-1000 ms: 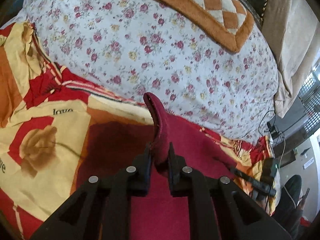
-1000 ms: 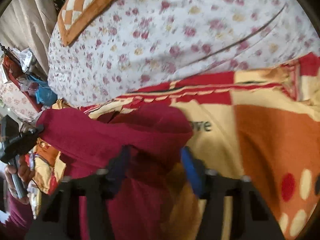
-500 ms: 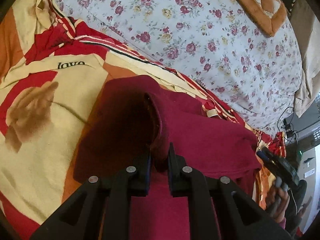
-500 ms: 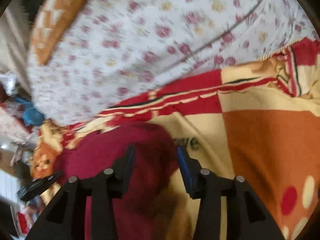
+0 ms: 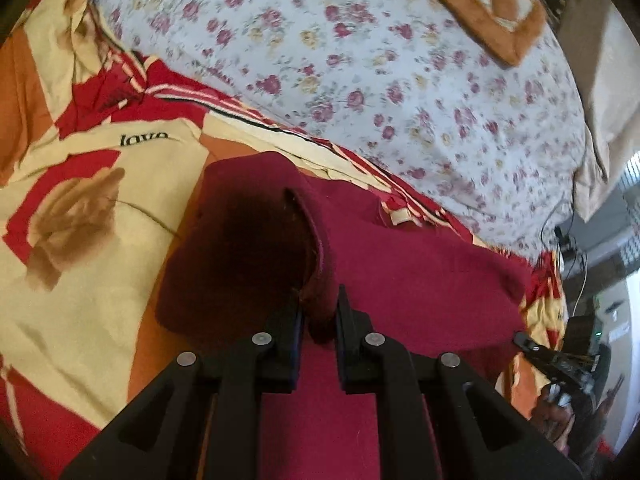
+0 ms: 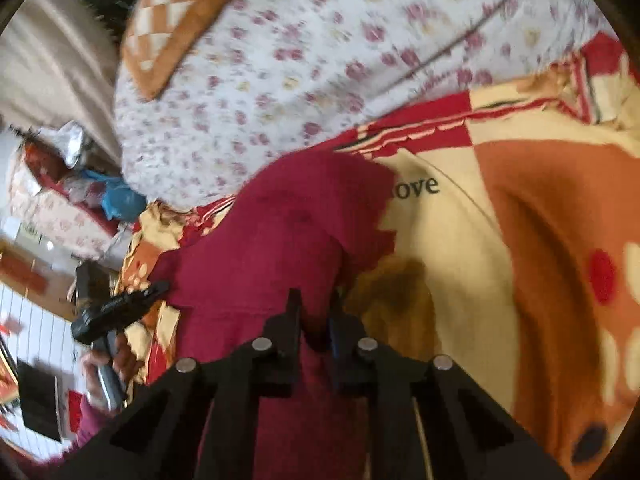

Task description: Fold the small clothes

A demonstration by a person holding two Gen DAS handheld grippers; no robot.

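A dark red garment (image 5: 420,272) lies spread on a red, cream and orange blanket (image 5: 80,248). My left gripper (image 5: 320,312) is shut on a raised fold of the garment's edge and holds it just above the blanket. In the right wrist view the same garment (image 6: 280,240) stretches from the left toward the middle. My right gripper (image 6: 314,312) is shut on its near edge. The left gripper shows in the right wrist view (image 6: 120,308), held by a hand. The right gripper shows in the left wrist view (image 5: 560,356) at the far right.
A white floral bedsheet (image 5: 380,80) covers the bed beyond the blanket. An orange and cream checked mat (image 5: 488,0) lies at the far end. A beige curtain (image 5: 600,80) hangs on the right. Clutter and a blue bag (image 6: 120,200) sit beside the bed.
My right gripper has closed from open onto the garment's edge. My left gripper has stayed shut on its fold, with the garment now spread wider across the blanket.
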